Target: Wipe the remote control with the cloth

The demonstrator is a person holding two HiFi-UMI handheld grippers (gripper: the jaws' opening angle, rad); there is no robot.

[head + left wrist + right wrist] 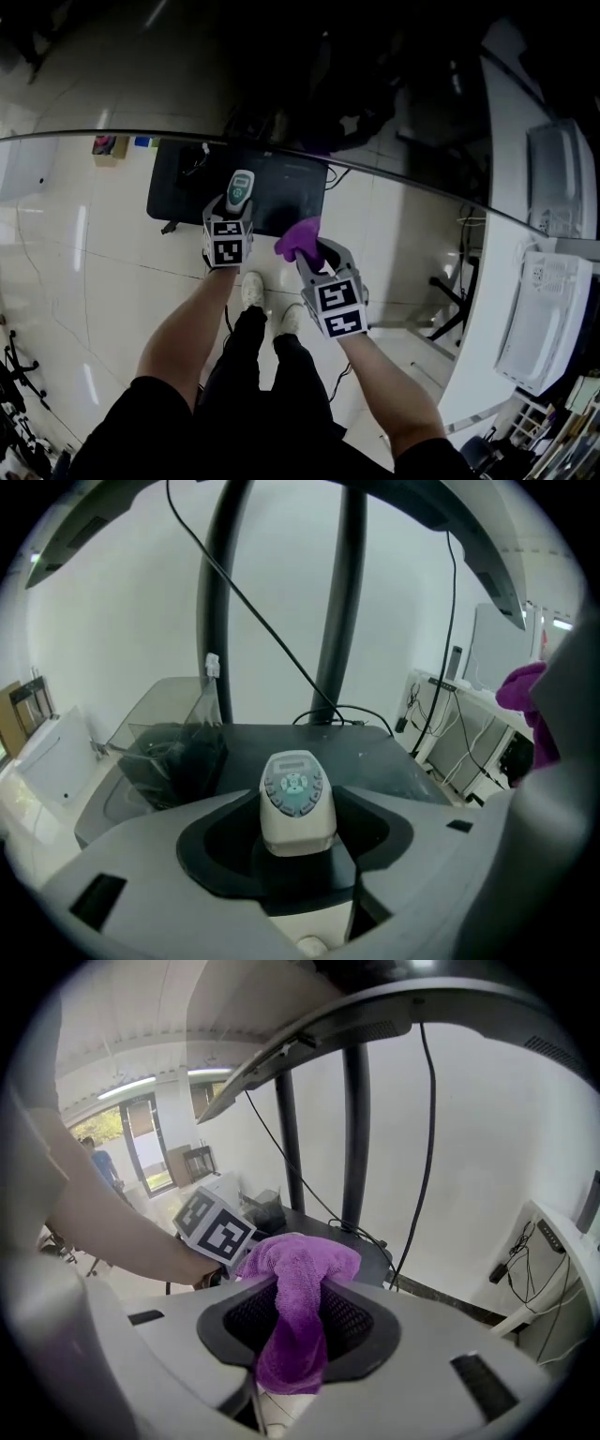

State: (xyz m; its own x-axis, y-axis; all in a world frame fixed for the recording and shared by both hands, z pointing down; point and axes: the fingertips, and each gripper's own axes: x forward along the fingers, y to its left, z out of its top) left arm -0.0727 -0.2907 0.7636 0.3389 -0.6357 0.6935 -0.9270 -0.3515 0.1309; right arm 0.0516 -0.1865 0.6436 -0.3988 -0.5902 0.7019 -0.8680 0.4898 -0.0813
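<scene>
Over the black table (pixel 291 187), the left gripper (pixel 232 208) clamps its jaws on the lower end of the white remote control (pixel 240 185), while over the table's near edge the right gripper (pixel 317 255) pinches the purple cloth (pixel 300 236).

Both look the same tbh: the left gripper (pixel 234 210) and right gripper (pixel 307 251) have chunky light-grey shells with black liners inside, and the right one's pads (pixel 352 1321) have a black mesh texture. Each carries a marker cube (pixel 228 242) with black-and-white squares. The person's in black short sleeves (pixel 131 427), black trousers (pixel 248 370) and white shoes (pixel 253 289).
</scene>
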